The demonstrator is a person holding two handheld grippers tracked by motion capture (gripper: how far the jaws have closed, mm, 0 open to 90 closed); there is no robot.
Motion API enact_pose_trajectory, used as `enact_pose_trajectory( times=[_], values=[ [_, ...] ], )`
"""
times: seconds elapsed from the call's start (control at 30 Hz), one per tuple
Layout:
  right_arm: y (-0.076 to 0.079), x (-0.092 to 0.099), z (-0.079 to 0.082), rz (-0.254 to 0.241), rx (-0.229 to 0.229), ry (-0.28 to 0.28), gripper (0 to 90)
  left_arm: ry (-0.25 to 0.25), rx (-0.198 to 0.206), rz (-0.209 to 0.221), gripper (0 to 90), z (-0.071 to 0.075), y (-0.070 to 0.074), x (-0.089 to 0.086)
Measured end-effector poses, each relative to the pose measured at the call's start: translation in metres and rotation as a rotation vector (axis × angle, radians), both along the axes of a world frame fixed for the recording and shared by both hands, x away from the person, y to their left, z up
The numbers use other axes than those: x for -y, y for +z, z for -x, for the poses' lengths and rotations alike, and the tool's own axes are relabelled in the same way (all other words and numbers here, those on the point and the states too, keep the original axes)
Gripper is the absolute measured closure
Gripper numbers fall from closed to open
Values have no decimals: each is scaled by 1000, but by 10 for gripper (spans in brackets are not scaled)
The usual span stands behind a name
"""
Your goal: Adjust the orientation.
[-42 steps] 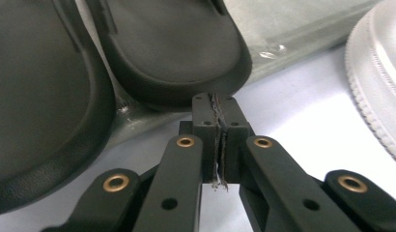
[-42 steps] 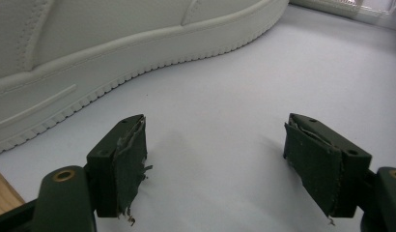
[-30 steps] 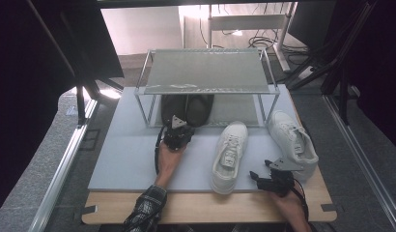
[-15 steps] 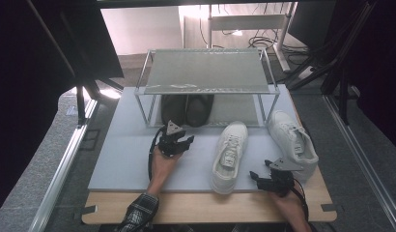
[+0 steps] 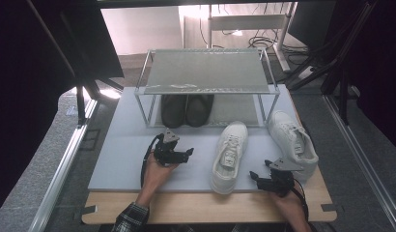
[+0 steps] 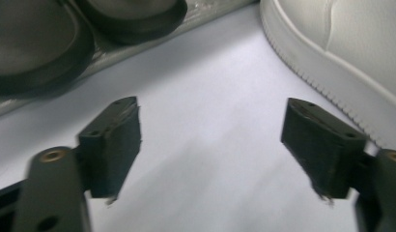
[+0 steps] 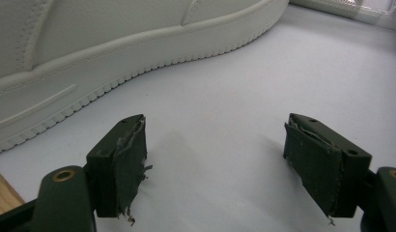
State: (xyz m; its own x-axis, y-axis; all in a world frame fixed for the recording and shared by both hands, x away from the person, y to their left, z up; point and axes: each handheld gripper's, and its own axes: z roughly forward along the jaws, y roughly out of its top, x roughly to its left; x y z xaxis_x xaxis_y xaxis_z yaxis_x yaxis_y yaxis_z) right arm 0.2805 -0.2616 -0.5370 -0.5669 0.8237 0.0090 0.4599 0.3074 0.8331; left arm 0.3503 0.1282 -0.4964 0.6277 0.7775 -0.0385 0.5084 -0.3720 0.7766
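Left tool [image 5: 185, 155] is over the grey mat [image 5: 119, 159], in front of the rack [image 5: 205, 72]. Its jaws have just been opening and now stand wide apart with nothing between them; in the left gripper view, bare mat shows between the pads. The black shoes [image 5: 186, 108] sit side by side on the rack's lower level, toes toward the person, just beyond the left tool and apart from it. In the left gripper view their toes [image 6: 36, 48] lie at top left, and a white sole edge at top right.

Right tool [image 5: 256, 178] rests low at the mat's near edge, jaws wide and empty. It is just beside the heel end of the middle white sneaker [image 5: 229, 157], not touching. In the right gripper view that sneaker's sidewall [image 7: 114, 34] runs across the top, with clear mat between it and the pads.

A second white sneaker [image 5: 292, 142] lies further right, angled, near the right hand [image 5: 288, 205]. The bench's wooden edge [image 5: 205, 208] shows below the mat.
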Motion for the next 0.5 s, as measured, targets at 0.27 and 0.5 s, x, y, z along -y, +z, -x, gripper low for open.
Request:
enact_pose_trajectory(
  times=[0.27, 0.5],
  values=[
    [0, 0, 0, 1, 1, 0, 234, 18, 22, 42, 139, 21, 5, -12],
    [0, 0, 0, 1, 1, 0, 234, 40, 40, -4, 123, 36, 2, -24]
  ],
)
